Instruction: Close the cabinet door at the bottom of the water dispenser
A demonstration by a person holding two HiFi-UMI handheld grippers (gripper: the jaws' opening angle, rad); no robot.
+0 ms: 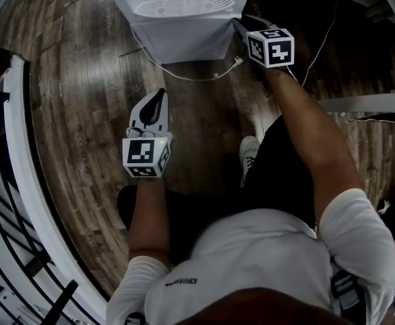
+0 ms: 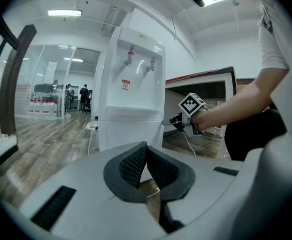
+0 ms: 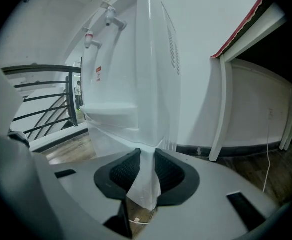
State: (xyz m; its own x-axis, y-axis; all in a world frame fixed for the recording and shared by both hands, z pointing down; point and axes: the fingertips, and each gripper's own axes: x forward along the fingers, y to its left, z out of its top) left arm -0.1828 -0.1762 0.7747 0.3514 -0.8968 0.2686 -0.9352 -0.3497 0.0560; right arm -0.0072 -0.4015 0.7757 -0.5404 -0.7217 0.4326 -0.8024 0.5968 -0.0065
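- Standing ajar at the foot of the white water dispenser [image 1: 183, 19], the cabinet door [image 3: 144, 184] met the right gripper view edge-on. It showed as a thin pale panel swung out from the unit's front right corner.
- By its look, the door was a light, stiff sheet of smooth plastic on a hinge. It would likely swing at a gentle push and could slip from a loose pinch.
- Its free vertical edge, farthest from the hinge, looked the best place to hold or press, since that gives the most leverage.
- The right gripper [image 3: 146, 156] had that edge between its jaws, and the ribbed pads appeared to bear on both faces of the panel.
- The left gripper [image 2: 144, 145] hung well apart from the dispenser, low over the wooden floor [image 1: 82, 114]. Its jaws were closed on each other with nothing between them.
- A white cable [image 1: 183, 75] trailed over the floor just in front of the dispenser's base, possibly within the door's sweep.
- No view showed the hinge, the latch or the cabinet opening. In the head view the marker cube [image 1: 272, 46] covered the right jaws, and how far the door stood open could not be told.
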